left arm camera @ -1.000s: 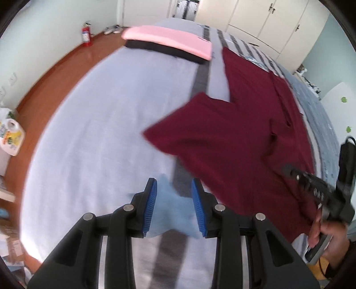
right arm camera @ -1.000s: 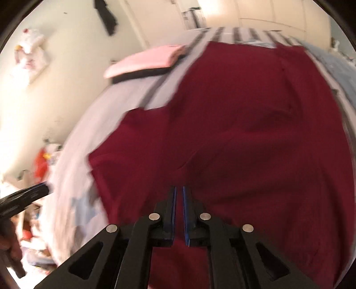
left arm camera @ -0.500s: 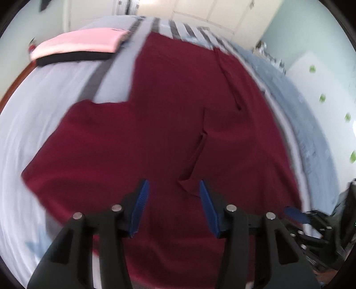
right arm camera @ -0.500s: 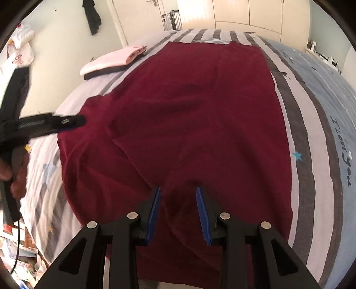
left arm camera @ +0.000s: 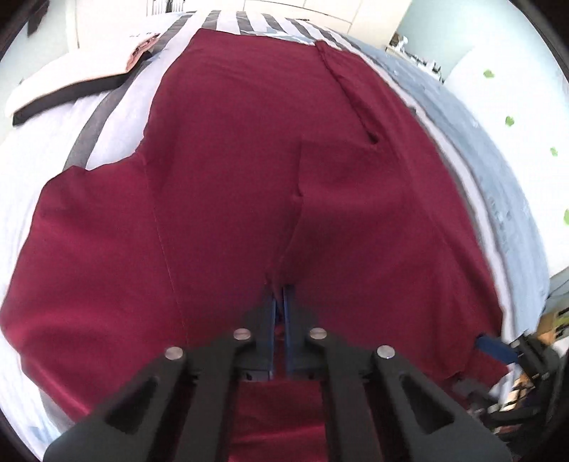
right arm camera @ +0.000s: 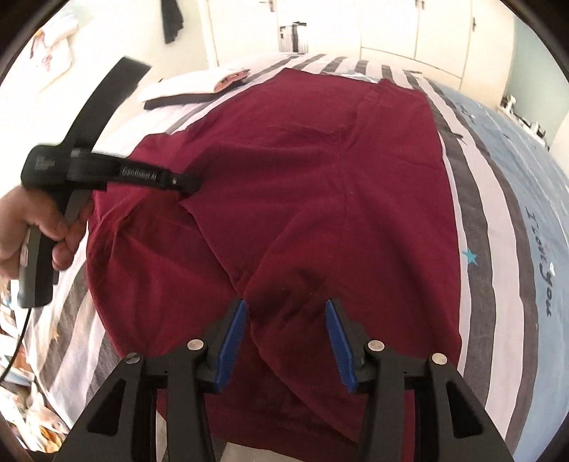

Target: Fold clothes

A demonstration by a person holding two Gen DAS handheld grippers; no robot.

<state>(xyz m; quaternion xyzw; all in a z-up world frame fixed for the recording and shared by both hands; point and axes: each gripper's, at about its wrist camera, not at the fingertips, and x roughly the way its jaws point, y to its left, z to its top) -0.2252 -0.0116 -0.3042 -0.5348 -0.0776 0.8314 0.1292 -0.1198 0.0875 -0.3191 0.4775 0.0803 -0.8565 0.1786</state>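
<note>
- Down on the bed (right arm camera: 498,220), the shirt (right arm camera: 302,170) lay spread flat, dark red, over the striped cover.
- My left gripper (left arm camera: 279,295) had its fingers (left arm camera: 288,320) pressed together on a raised pinch of the shirt, near the middle of the cloth; a crease ran away from the pinch toward the far hem.
- From the right wrist view, that gripper (right arm camera: 188,184) showed nipping the fabric at a fold, my left hand (right arm camera: 32,220) wrapped round its handle.
- My right gripper (right arm camera: 286,320) hung over the near end of the shirt with its fingers (right arm camera: 338,341) spread wide, holding nothing, wrinkled cloth between them.
- A folded stack (left arm camera: 67,89), light on top of black, sat on the bed's far left, apart from the shirt.
- White cupboards (right arm camera: 409,32) stood beyond the bed.
</note>
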